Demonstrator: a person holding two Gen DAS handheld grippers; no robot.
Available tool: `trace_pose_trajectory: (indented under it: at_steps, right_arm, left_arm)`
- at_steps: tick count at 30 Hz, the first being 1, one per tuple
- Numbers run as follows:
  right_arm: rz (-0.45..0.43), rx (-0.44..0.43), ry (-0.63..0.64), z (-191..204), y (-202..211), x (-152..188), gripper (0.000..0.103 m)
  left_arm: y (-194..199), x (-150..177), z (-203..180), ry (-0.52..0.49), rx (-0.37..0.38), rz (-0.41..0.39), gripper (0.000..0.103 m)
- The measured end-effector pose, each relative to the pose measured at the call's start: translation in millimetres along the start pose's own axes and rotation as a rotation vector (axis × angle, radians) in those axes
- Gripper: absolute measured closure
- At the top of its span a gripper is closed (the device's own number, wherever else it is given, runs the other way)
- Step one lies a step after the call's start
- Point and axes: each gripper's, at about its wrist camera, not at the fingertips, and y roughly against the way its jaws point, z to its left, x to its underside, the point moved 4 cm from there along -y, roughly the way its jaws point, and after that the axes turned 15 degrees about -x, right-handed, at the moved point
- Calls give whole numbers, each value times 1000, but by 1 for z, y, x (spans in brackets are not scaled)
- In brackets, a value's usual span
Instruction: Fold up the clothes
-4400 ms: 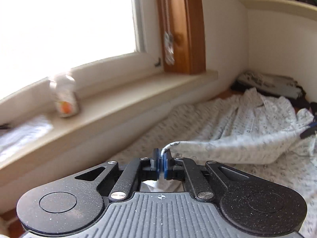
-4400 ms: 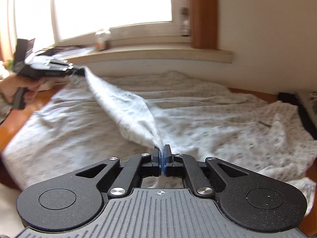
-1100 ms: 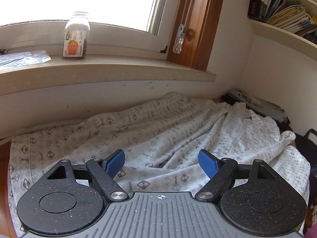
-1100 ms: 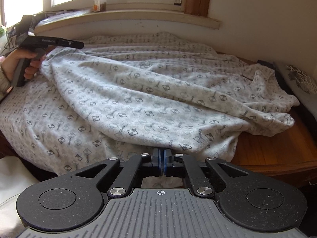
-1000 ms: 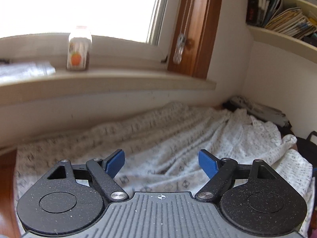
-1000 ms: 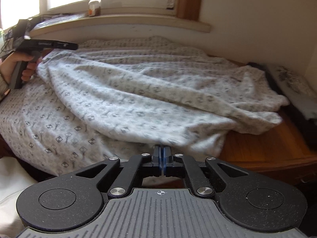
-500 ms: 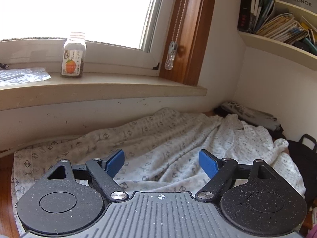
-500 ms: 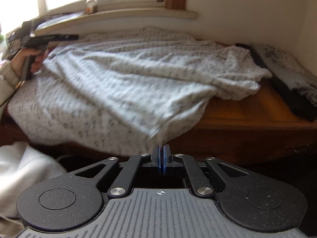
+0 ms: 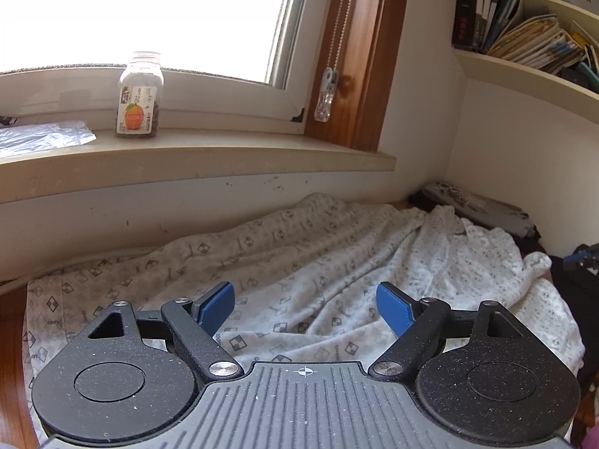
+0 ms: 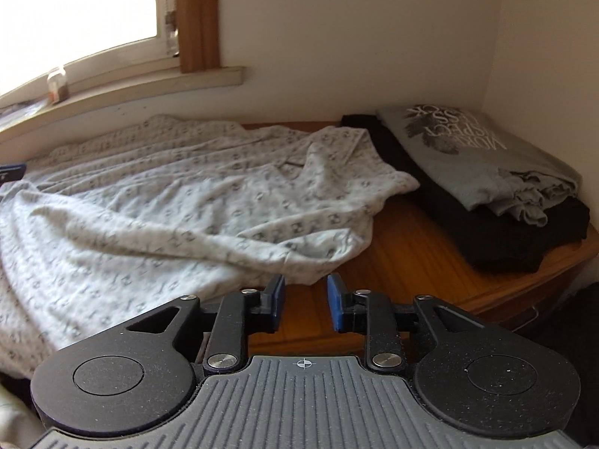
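The patterned white shirt [image 10: 179, 202] lies spread and rumpled over the wooden table [image 10: 419, 262], its near right edge just beyond the right gripper [image 10: 304, 301]. That gripper's blue pads have just been opening; they stand a little apart with nothing between them, bare wood showing in the gap. It tilts down toward the table's near right part. The left gripper [image 9: 305, 308] hangs over the shirt's left side, tilted slightly down, pads spread wide and empty. At the far right, one grey printed T-shirt [image 10: 483, 153] lies folded on one black garment [image 10: 498, 239]. One jar [image 9: 139, 96] stands on the windowsill [image 9: 224, 157].
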Motion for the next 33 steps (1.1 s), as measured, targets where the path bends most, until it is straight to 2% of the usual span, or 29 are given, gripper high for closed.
trace_pose_trajectory:
  at_steps: [2,5,8,13,14,15,16,20,22,24,25,26,27,28,29,33]
  right_arm:
    - [-27,12,-24,-4,-4,-5,64]
    - [-40,39,-63,-16,-17,-15,64]
    - [9,50,-125,-34,-38,-17,63]
    - [68,14,-215,-49,-59,-14,63]
    - [70,5,-228,-50,-60,-15,66]
    - [65,0,-233,-49,-60,-17,74]
    - [55,-6,-222,-48,-59,-22,99]
    - [-73,22,-169,-40,-48,-57,99]
    - [-44,40,-173,-36,-64,-62,98]
    - [-14,58,-177,-33,-80,-68,91]
    - [0,66,-179,-31,-88,-70,82]
    - [4,76,-173,-29,-93,-72,80]
    - [-23,84,-155,-26,-92,-72,76]
    - [-59,76,-156,-25,-87,-73,63]
    - [-87,67,-163,-26,-83,-73,56]
    - [-108,54,-154,-29,-69,-62,57]
  left_arm:
    - [0,0,0,1,-1,2,18]
    - [0,0,1,2,-3,2,18]
    - [0,0,0,-4,-6,-2,18]
    - [0,0,-1,-14,-6,-5,18]
    - [0,0,-2,-17,-6,-5,17]
    - [0,0,-2,-20,-6,-5,17]
    - [0,0,-2,-22,-6,-6,17]
    - [0,0,-2,-23,-5,-8,17]
    - [0,0,-2,-24,-4,-6,17]
    - [-1,0,-2,-24,-3,-5,17]
    - [0,0,-2,-22,-3,-5,17]
    - [0,0,-1,-19,-4,-6,17]
    - [0,0,0,-16,-5,-6,17]
    - [0,0,0,-17,-8,-8,17]
    - [1,0,0,-18,-8,-9,17]
    - [0,0,0,-27,-14,-5,17]
